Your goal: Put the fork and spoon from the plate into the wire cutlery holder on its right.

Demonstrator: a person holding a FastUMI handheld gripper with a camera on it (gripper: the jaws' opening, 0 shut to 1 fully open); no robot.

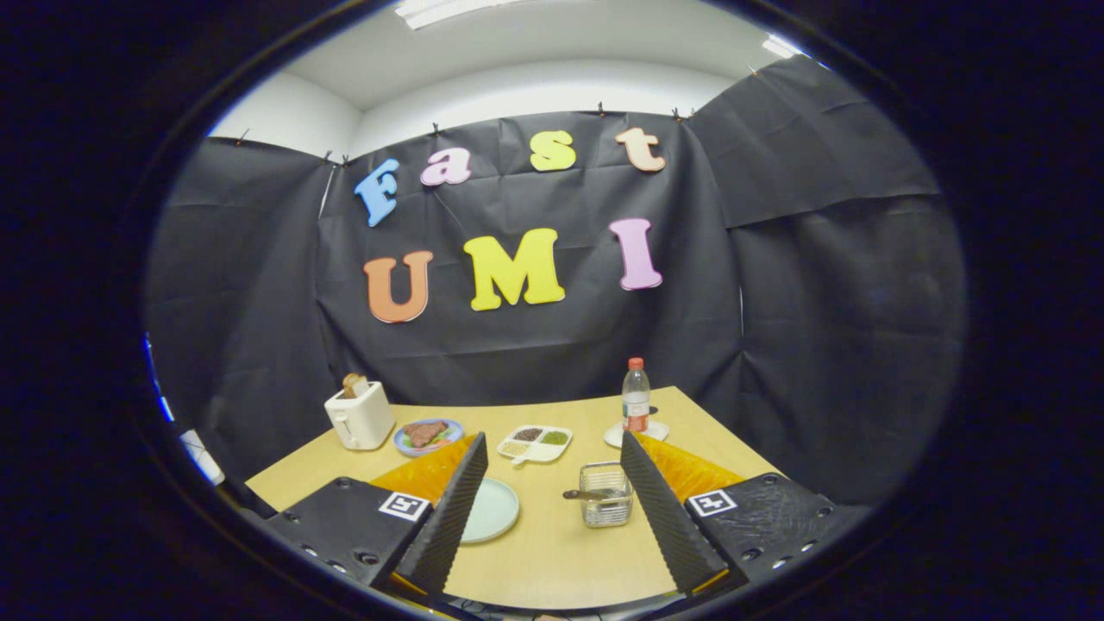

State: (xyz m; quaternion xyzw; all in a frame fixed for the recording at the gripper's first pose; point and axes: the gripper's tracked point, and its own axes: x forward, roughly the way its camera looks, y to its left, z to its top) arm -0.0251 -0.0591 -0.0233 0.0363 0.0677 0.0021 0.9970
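Fingers (552, 509) apart, empty; cutlery handle (586, 495) across wire holder (605, 504); plate (492, 511) bare

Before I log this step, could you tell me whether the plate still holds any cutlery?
No, the plate looks bare, while cutlery lies across the holder, between the open tool's fingers.

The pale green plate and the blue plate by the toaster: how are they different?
The pale green plate lies bare between the open gripper fingers; the blue plate lies beyond them, beside the toaster, and carries food. The green one looks larger, being nearer. Both are round and lie flat on the table.
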